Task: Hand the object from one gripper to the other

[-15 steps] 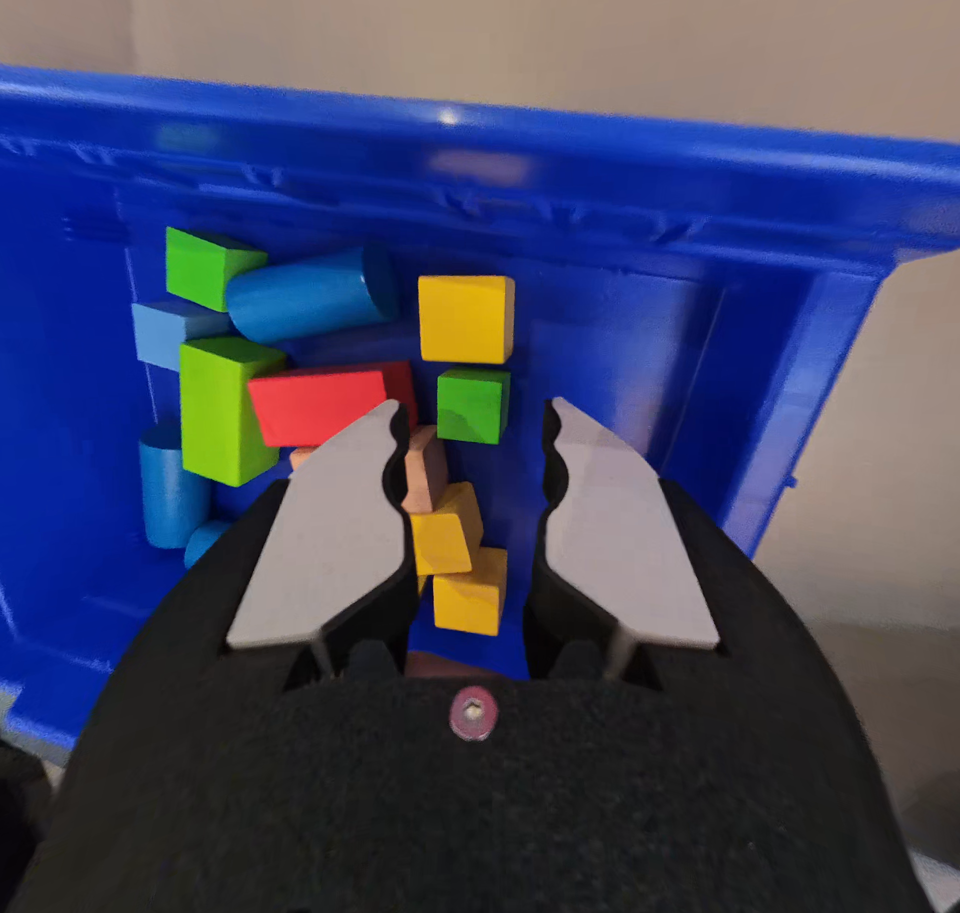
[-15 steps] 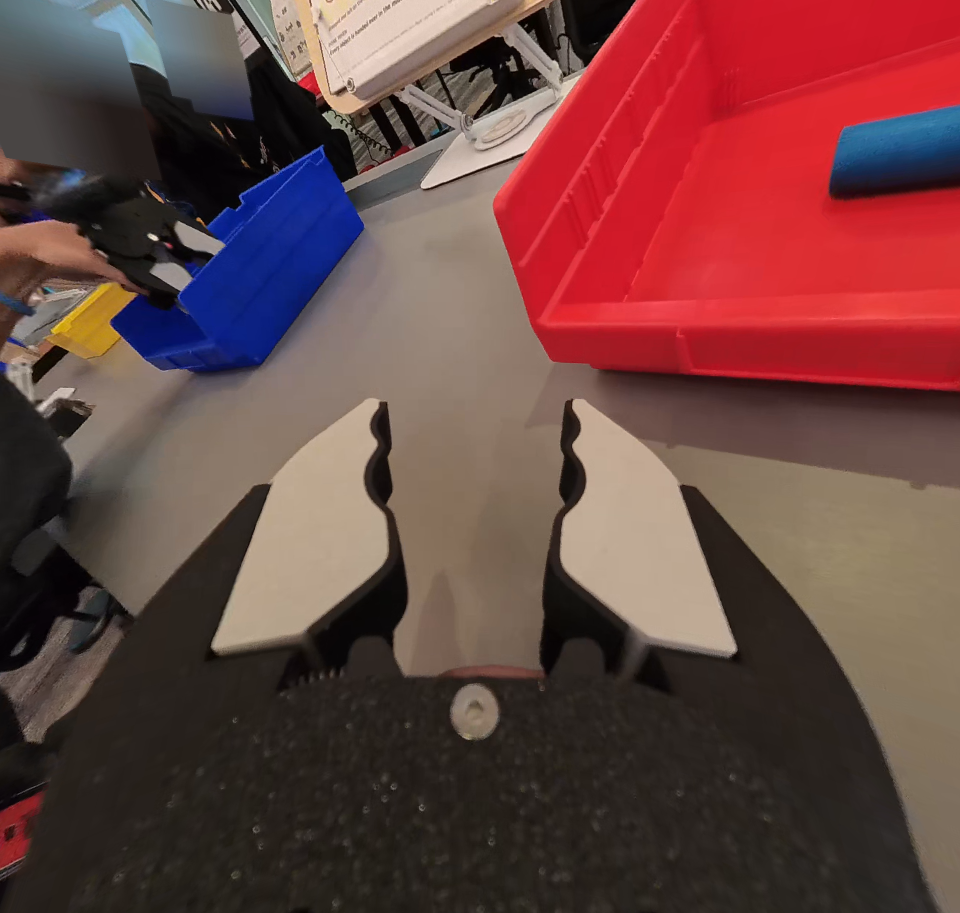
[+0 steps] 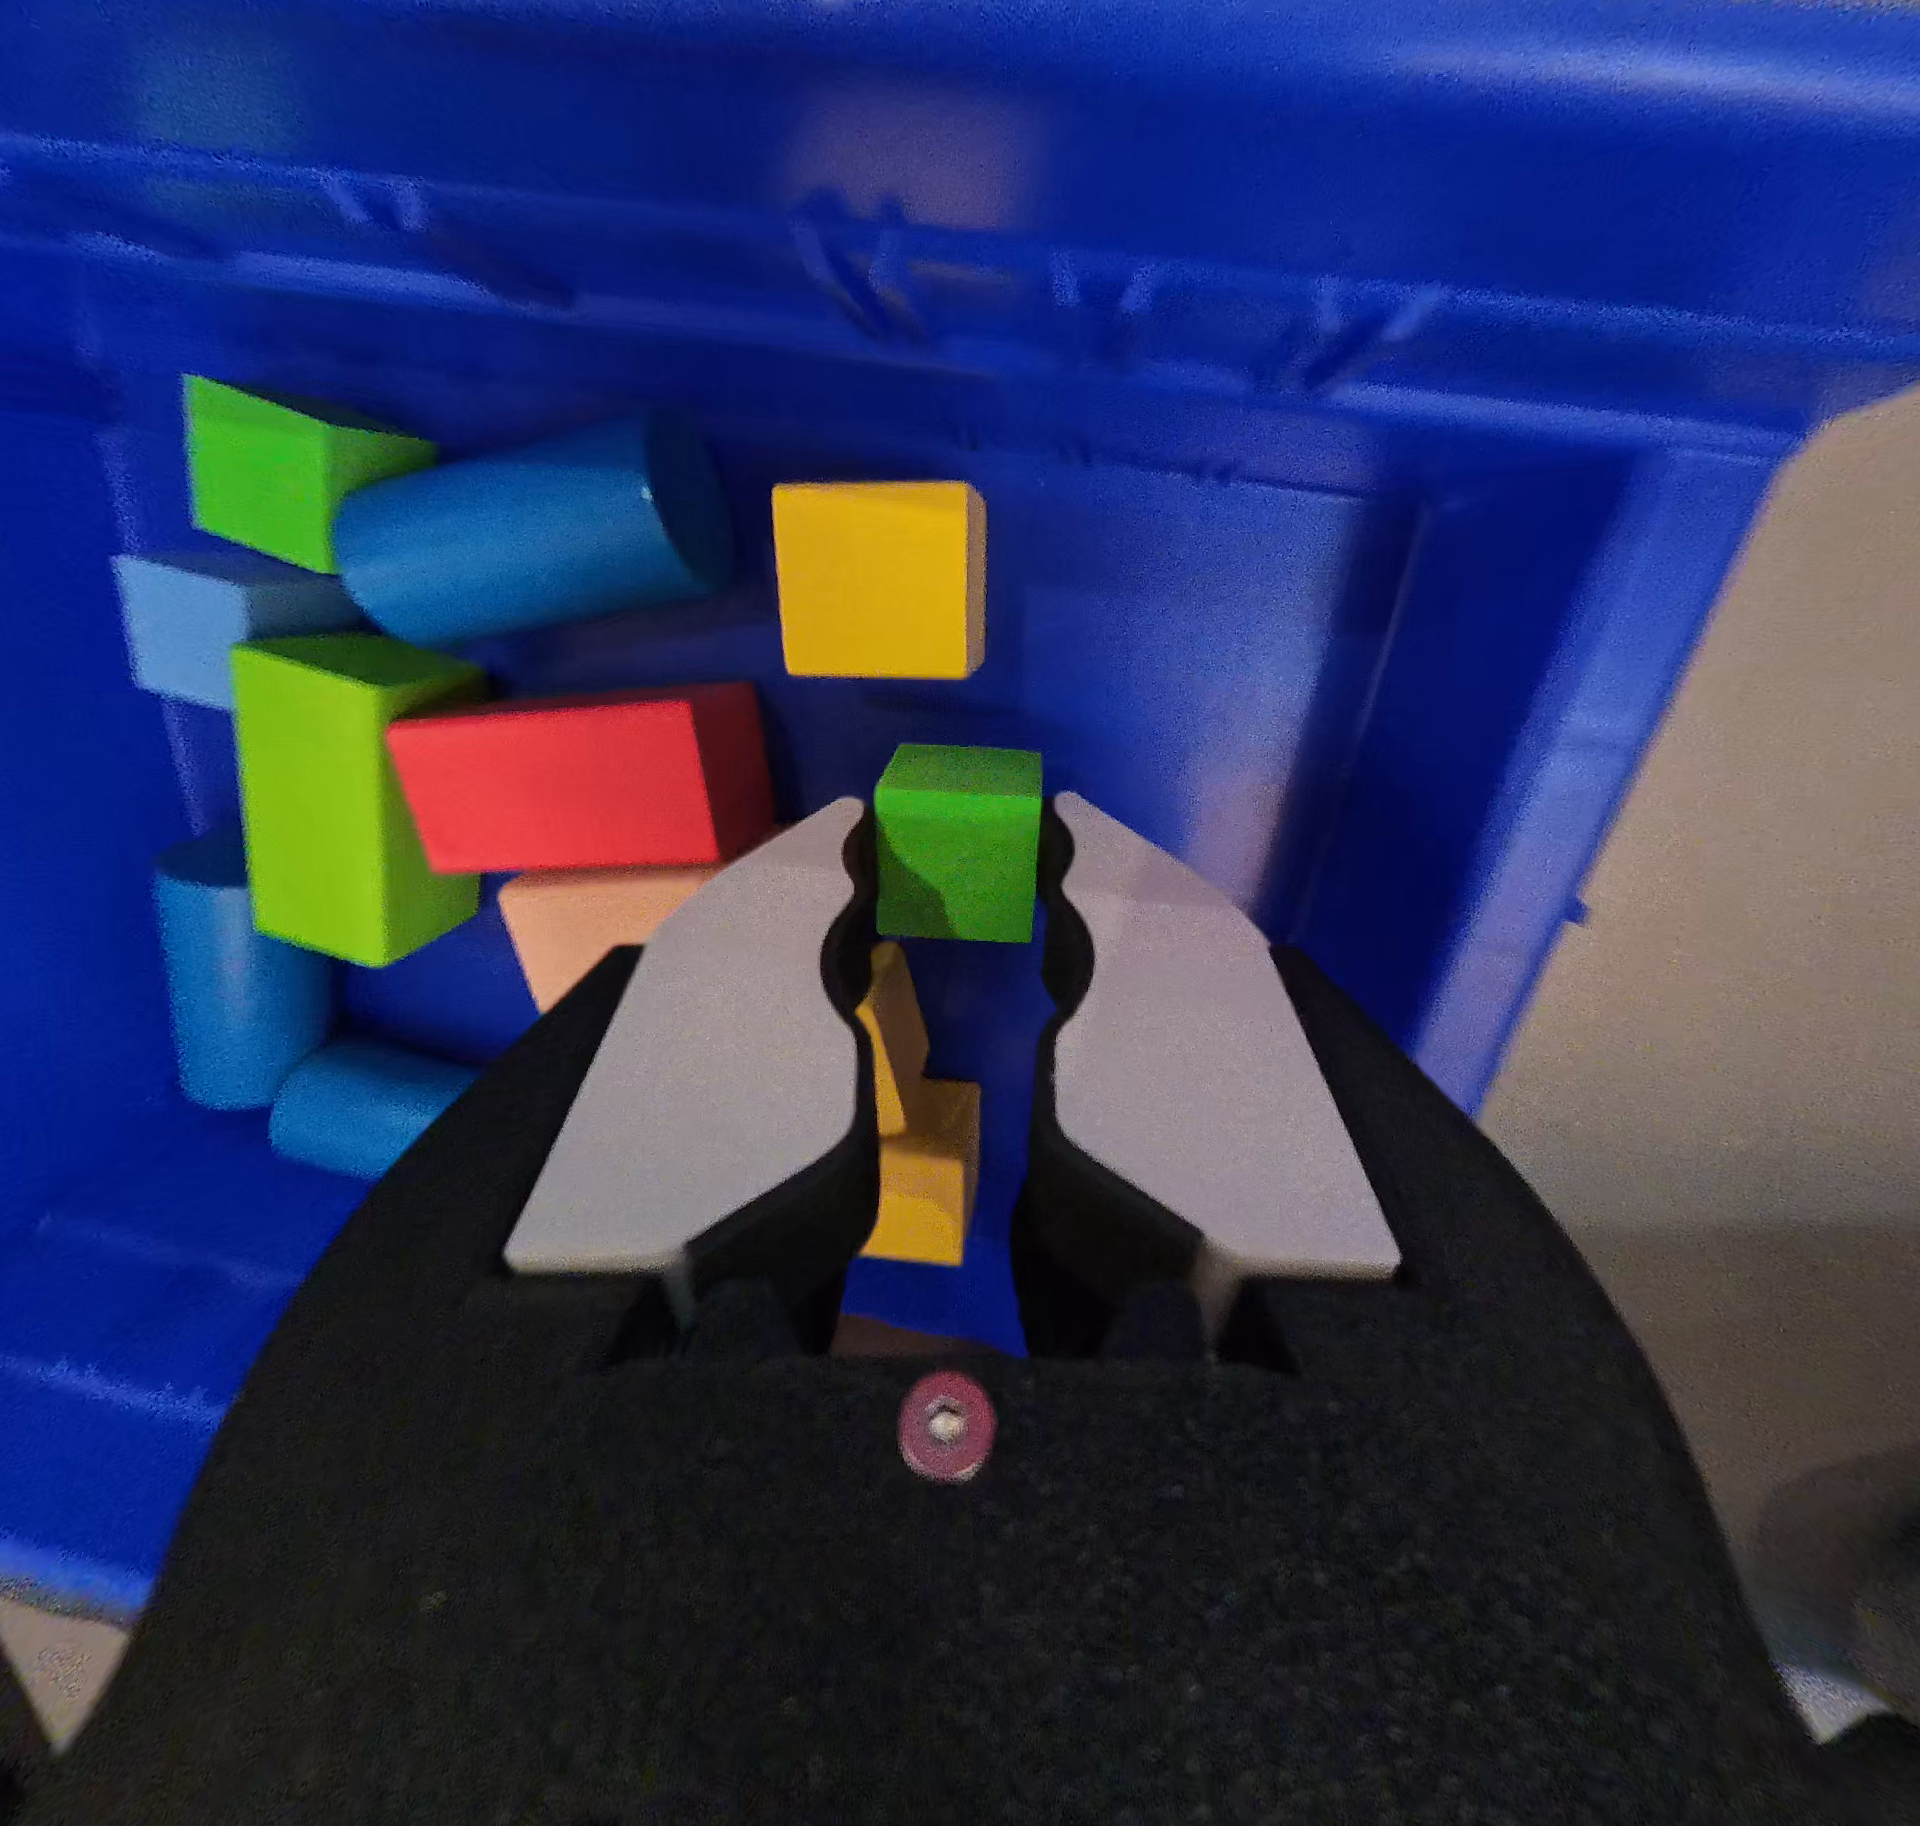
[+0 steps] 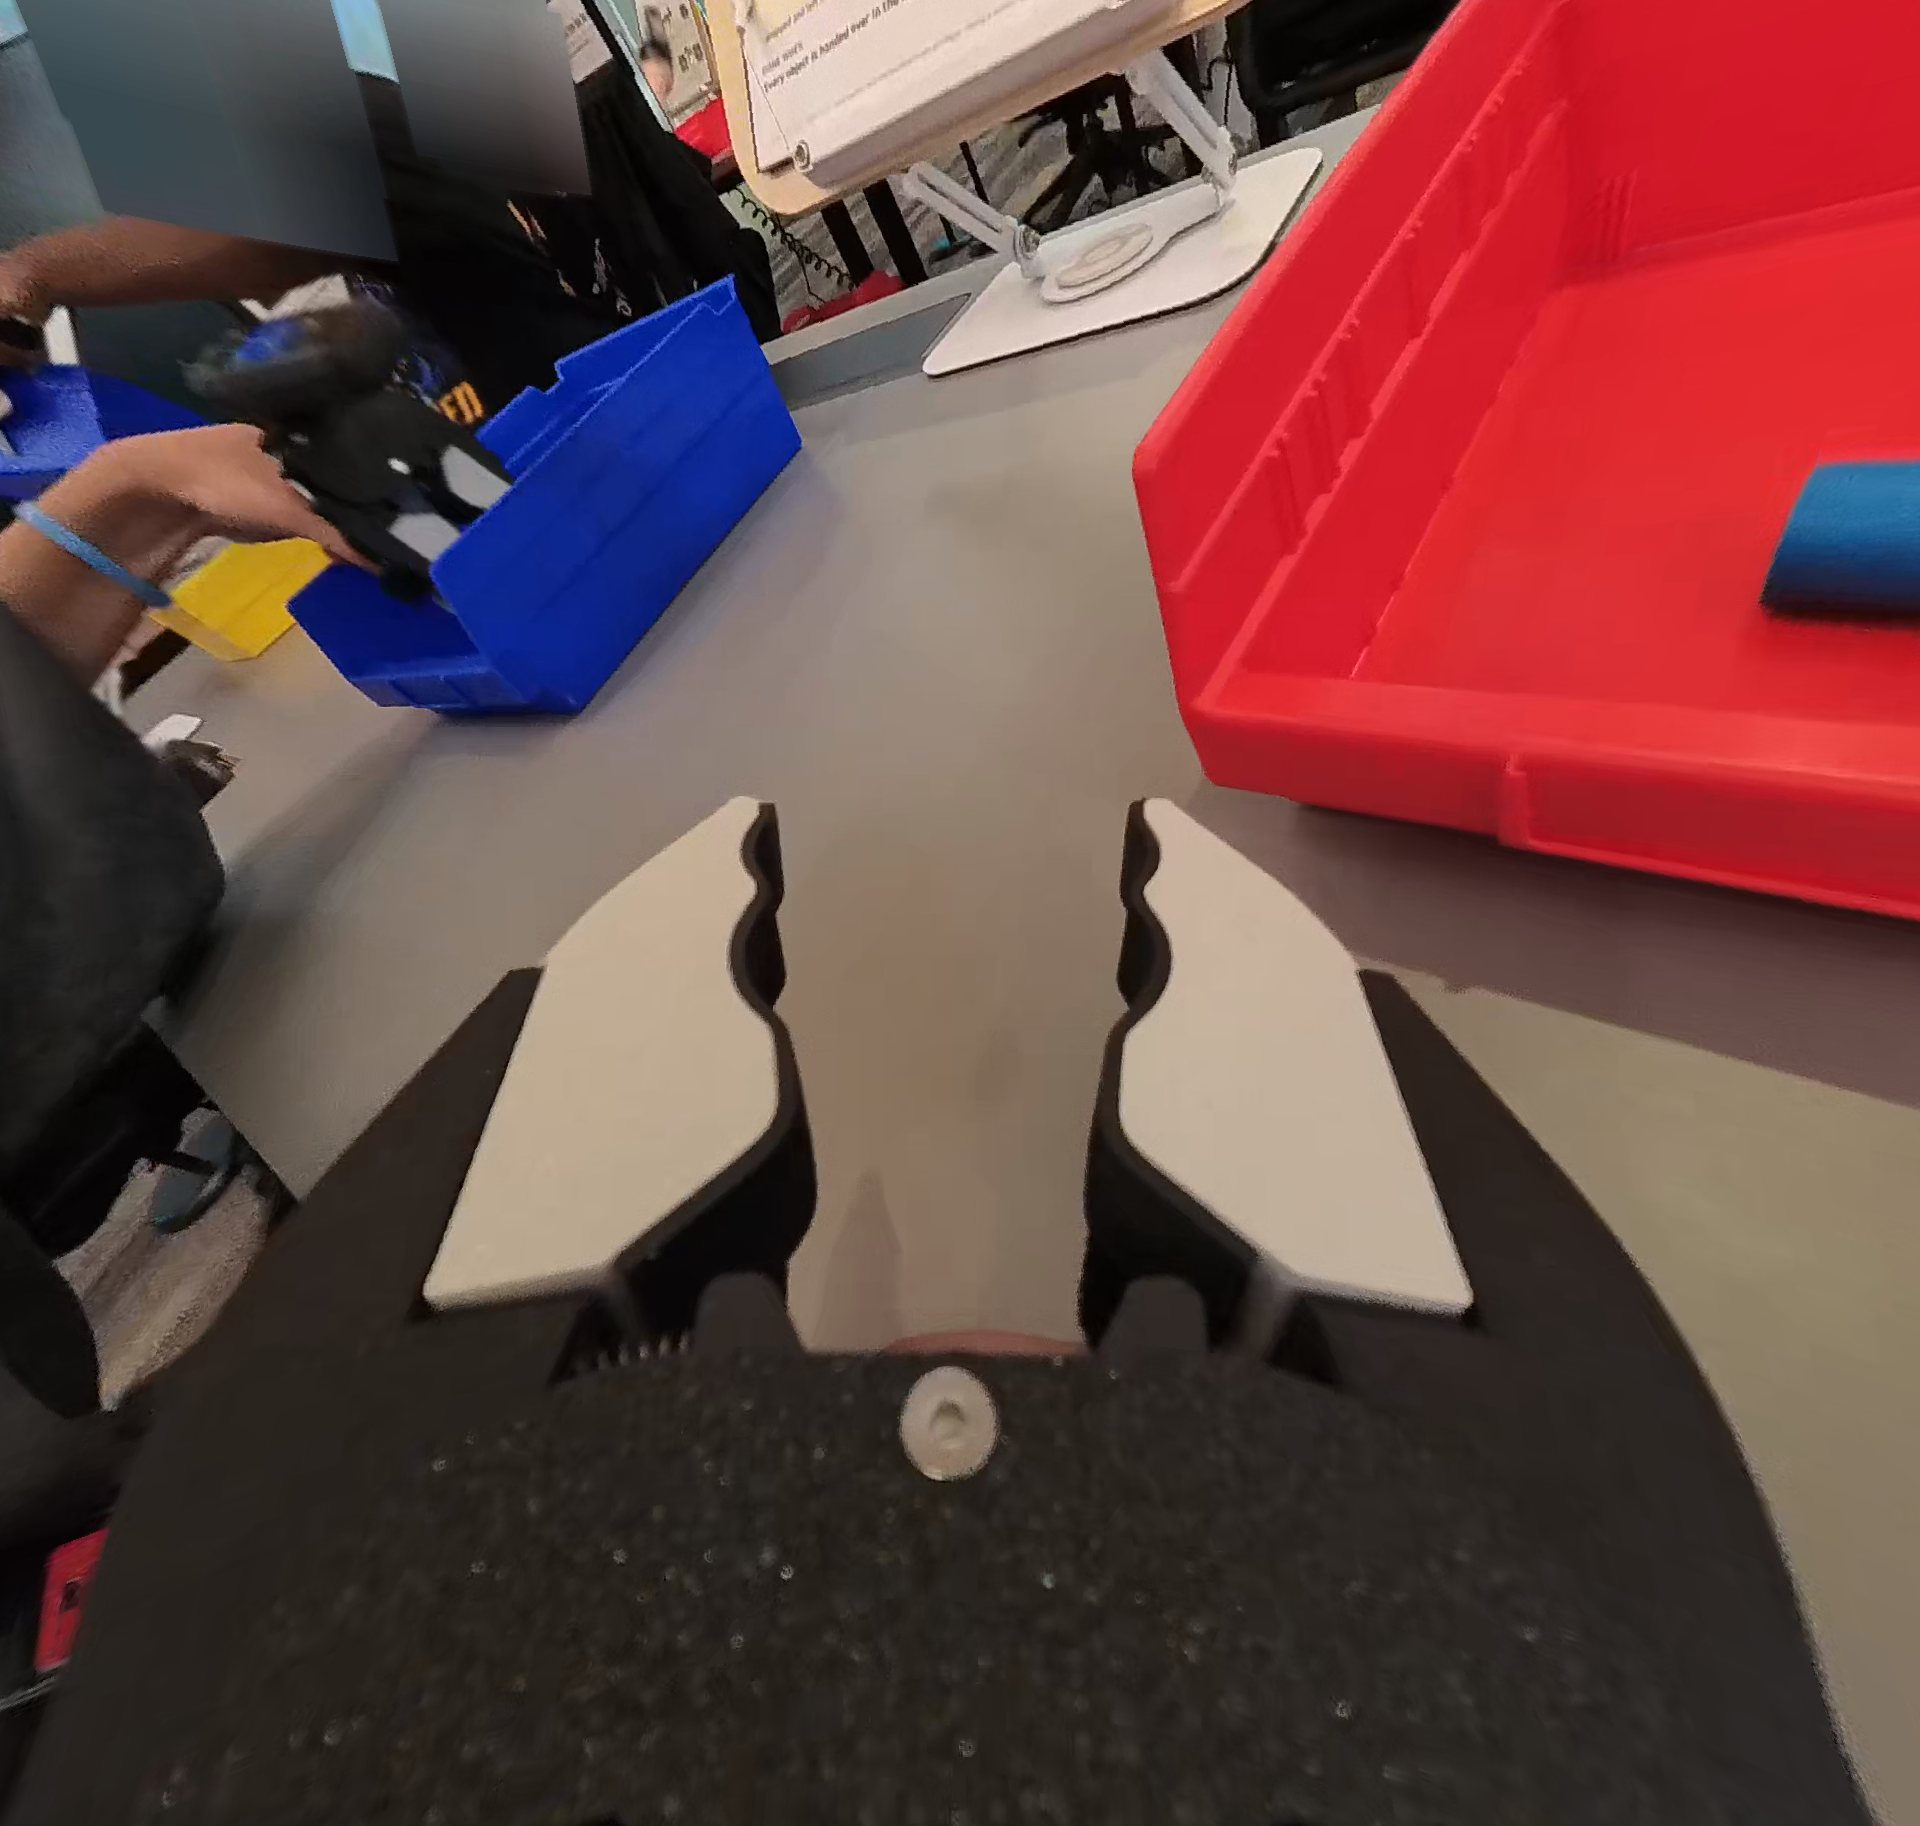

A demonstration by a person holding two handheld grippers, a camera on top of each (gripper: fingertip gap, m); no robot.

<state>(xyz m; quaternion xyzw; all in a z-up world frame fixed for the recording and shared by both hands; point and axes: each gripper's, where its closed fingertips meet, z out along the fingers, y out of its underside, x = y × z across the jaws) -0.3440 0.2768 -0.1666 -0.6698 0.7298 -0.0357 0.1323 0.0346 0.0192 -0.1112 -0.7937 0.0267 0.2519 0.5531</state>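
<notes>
Since the fingers sat level with the cube's side faces, the left claw (image 3: pixel 956 841) would do best to close squarely on them, clear of the red rectangular wooden block (image 3: pixel 566 779). The small green wooden cube (image 3: pixel 956 841) lay between its fingertips inside the blue plastic bin (image 3: pixel 1351 218); whether they touched was unclear. The right claw (image 4: pixel 951 841) hung wide open and empty above the grey table (image 4: pixel 987 581)

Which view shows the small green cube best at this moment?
The left wrist view: the small green cube sits sharp and close between the left gripper fingertips, inside the blue bin. The right wrist view shows only that bin's outer wall from afar; the cube is hidden.
</notes>
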